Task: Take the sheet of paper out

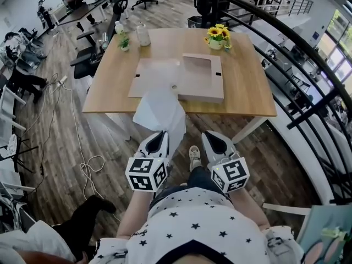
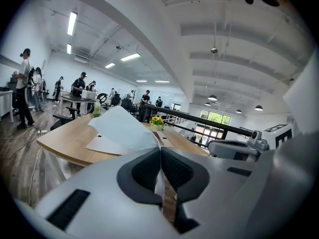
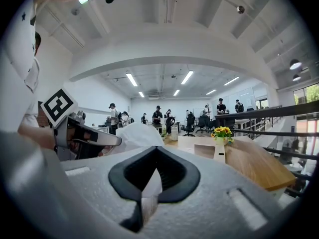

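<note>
The white sheet of paper [image 1: 159, 111] hangs in the air between the table's near edge and me, crumpled and curved. My left gripper [image 1: 159, 136] is shut on its near corner. In the left gripper view the sheet [image 2: 122, 128] rises from between the closed jaws [image 2: 160, 151]. My right gripper [image 1: 212, 138] is held level beside it, apart from the sheet, jaws shut [image 3: 155, 156]. A thin white sliver shows in its jaw gap; I cannot tell what it is. The flat open cardboard box [image 1: 202, 76] lies on the table [image 1: 110, 92].
A box flap [image 1: 154, 73] lies spread to the left of the tray. A pot of yellow flowers [image 1: 218, 37], a bottle [image 1: 143, 34] and a small plant [image 1: 124, 43] stand at the table's far side. A black railing [image 1: 286, 54] curves on the right. Cables lie on the floor [image 1: 91, 164].
</note>
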`<state>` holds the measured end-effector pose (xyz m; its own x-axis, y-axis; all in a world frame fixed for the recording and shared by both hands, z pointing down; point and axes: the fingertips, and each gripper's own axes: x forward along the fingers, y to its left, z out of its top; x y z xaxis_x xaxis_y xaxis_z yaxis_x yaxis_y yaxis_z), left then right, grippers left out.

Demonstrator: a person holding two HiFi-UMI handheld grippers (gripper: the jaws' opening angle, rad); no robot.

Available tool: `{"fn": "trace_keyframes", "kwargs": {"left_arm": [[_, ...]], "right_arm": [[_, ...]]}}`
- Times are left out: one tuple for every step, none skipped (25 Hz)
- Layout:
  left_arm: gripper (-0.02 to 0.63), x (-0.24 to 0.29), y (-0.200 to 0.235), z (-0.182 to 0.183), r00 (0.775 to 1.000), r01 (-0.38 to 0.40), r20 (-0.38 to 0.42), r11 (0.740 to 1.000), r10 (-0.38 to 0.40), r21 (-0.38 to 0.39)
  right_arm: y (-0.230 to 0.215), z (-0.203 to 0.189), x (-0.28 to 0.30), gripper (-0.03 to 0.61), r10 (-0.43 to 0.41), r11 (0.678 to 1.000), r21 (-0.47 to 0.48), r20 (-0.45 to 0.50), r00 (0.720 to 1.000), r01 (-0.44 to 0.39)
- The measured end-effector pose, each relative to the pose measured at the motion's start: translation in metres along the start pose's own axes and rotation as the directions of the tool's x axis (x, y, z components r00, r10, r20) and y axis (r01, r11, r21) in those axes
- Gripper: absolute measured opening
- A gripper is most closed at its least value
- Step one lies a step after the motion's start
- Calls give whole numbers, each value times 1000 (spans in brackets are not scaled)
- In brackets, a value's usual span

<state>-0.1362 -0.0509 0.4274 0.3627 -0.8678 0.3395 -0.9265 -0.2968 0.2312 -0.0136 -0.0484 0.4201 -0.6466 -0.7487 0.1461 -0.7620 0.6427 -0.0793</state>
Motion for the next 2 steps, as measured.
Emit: {"fn": "trace_keyframes", "kwargs": {"left_arm": [[8, 0, 0, 1, 1000, -1, 2, 1000, 1, 0], [8, 0, 0, 2, 1000, -3, 3, 1000, 3, -1]], "right_arm": [[0, 1, 0, 6, 1, 1000, 0, 1, 1000, -1], [0, 1, 1, 6, 2, 1000, -1, 2, 1000, -2]]}}
